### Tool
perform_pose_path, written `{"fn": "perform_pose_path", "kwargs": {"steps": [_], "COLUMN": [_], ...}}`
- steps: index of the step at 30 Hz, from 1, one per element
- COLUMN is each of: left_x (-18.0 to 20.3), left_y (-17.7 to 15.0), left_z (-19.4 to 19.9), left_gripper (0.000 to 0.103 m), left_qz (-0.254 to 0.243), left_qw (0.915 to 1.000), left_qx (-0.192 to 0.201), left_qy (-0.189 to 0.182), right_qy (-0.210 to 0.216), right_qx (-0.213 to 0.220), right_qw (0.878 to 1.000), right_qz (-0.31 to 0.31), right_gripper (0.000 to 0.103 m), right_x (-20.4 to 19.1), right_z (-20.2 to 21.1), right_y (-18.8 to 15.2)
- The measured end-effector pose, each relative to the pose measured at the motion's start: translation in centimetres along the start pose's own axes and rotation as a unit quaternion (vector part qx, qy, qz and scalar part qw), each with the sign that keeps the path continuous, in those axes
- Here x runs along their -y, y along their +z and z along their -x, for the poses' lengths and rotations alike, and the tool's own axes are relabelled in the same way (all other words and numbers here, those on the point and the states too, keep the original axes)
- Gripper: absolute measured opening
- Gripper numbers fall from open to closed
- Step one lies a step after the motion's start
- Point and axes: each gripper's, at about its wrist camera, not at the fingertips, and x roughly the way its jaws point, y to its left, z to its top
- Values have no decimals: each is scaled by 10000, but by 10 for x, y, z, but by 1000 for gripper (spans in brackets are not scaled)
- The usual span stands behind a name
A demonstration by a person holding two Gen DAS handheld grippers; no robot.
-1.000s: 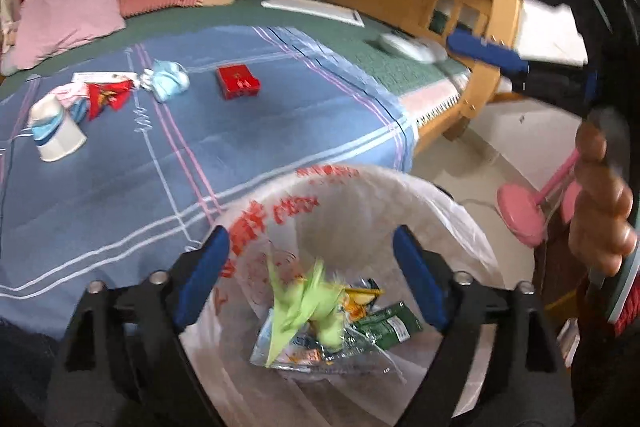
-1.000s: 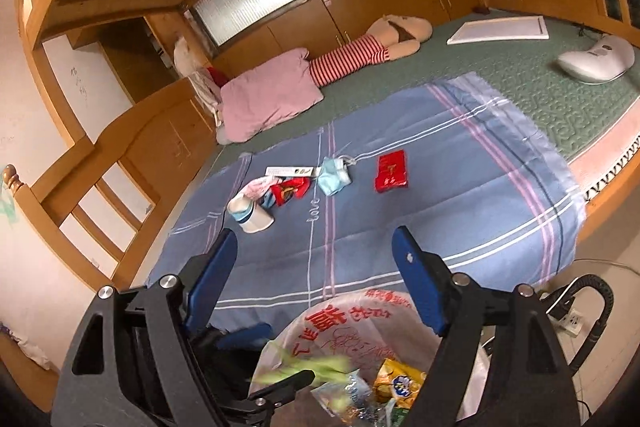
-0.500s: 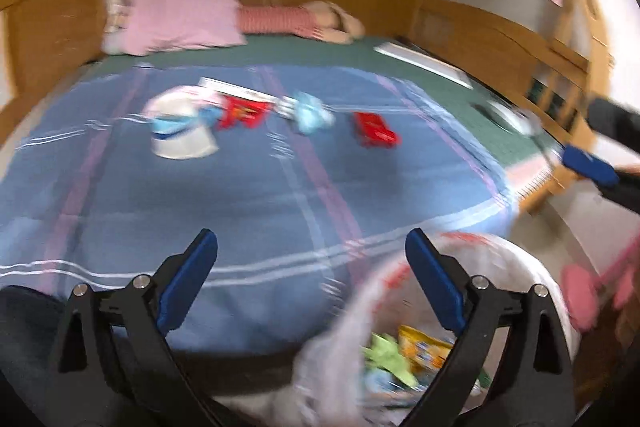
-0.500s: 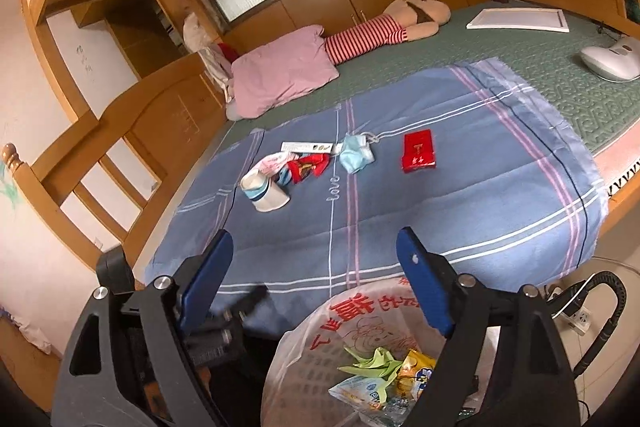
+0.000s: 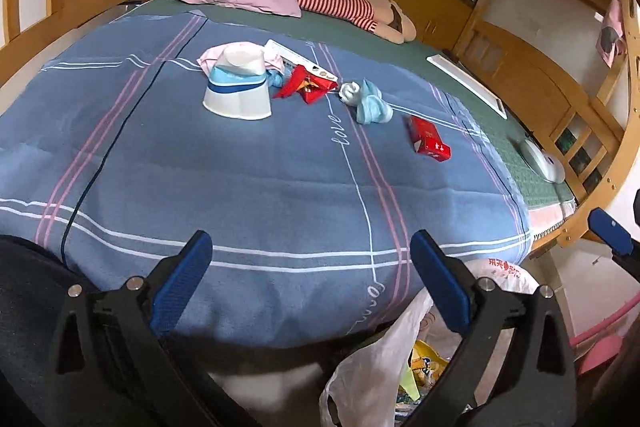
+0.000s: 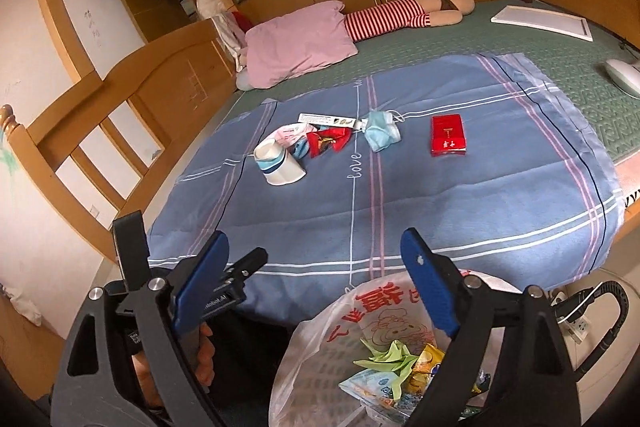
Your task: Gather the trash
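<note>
— Trash left on the bed: a paper cup (image 5: 238, 95), red wrappers (image 5: 306, 87), a face mask (image 5: 370, 103), a red box (image 5: 429, 140). The green paper now lies in the bag (image 6: 384, 311).

— Grippers?

— Left gripper (image 5: 312, 283) has swung from bag to blanket (image 5: 240, 187); right gripper (image 6: 314, 283) hovers over the bag. Both jaws opening, empty. Open blanket ahead.

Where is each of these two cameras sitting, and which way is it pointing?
Left wrist: rides on the left gripper, looking forward and down over the blue blanket; both its fingers show, jaws opening, nothing between them.
Right wrist: rides on the right gripper, looking over the plastic bag toward the bed; its fingers show, jaws opening and empty, plus the person's hand on the other gripper.
Shared: blanket, paper cup, red box, bag.
</note>
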Motion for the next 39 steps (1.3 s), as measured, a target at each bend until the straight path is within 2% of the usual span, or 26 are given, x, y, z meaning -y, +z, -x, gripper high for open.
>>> {"fn": "perform_pose_path", "kwargs": {"steps": [8,39], "left_x": [-8,-8], "left_y": [-2,-3], "left_z": [-7,-9], "left_gripper": [99,99], "left_qz": [312,298], "left_qw": [9994,9994], "left_qx": [-135,-179], "left_qy": [-3,39], "right_qy": [39,-14], "right_qx": [-88,-368], "right_qw": [9999,9989], "right_qz": [-141,-298], "right_gripper": [87,87], "right_x": [0,-1], "right_z": [-5,-26], "right_y": [-1,-13]}}
